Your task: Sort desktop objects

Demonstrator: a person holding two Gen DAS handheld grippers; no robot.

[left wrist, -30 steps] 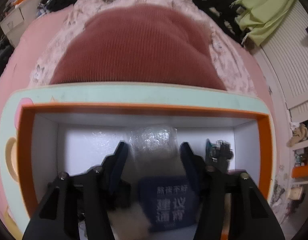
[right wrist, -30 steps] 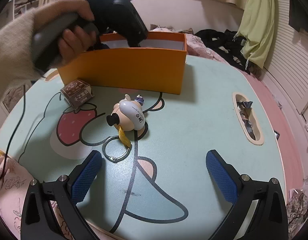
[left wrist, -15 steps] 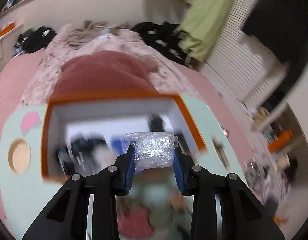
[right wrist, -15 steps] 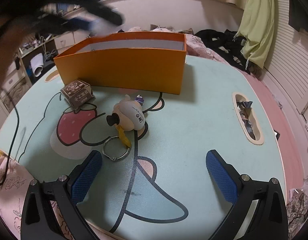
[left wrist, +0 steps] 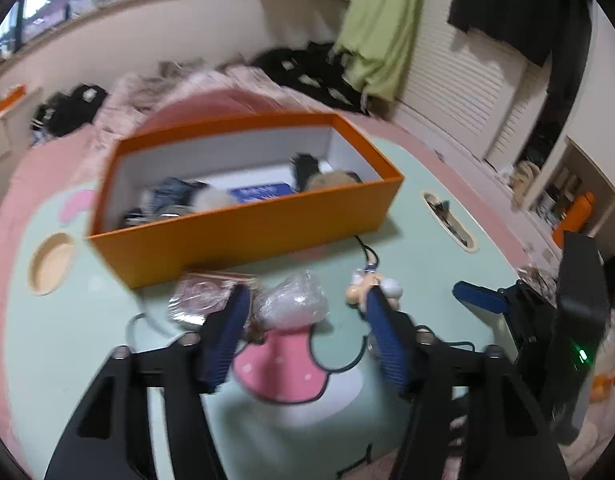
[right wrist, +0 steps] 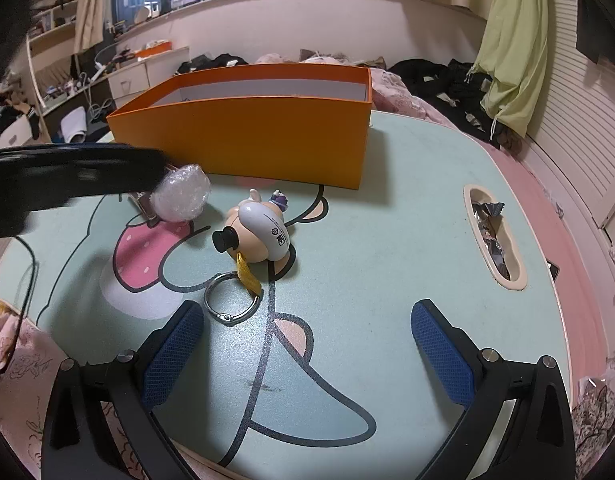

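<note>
L gripper (left wrist: 307, 312) has pulled back out of orange box (left wrist: 243, 224) w/ bubble-wrap wad (left wrist: 291, 304); jaws opening, wad loose between them on table (left wrist: 87, 344). Light, squashy, slippery: pinch mid-bulge. R gripper (right wrist: 307, 336) wide open, empty, near figurine (right wrist: 263, 236).

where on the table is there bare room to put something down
Free: the table stretch between the orange box, the side slot and the open right gripper. Crowded: left front of the box, with bubble-wrap bundle, brown packet, figurine keychain and the opening left gripper.
</note>
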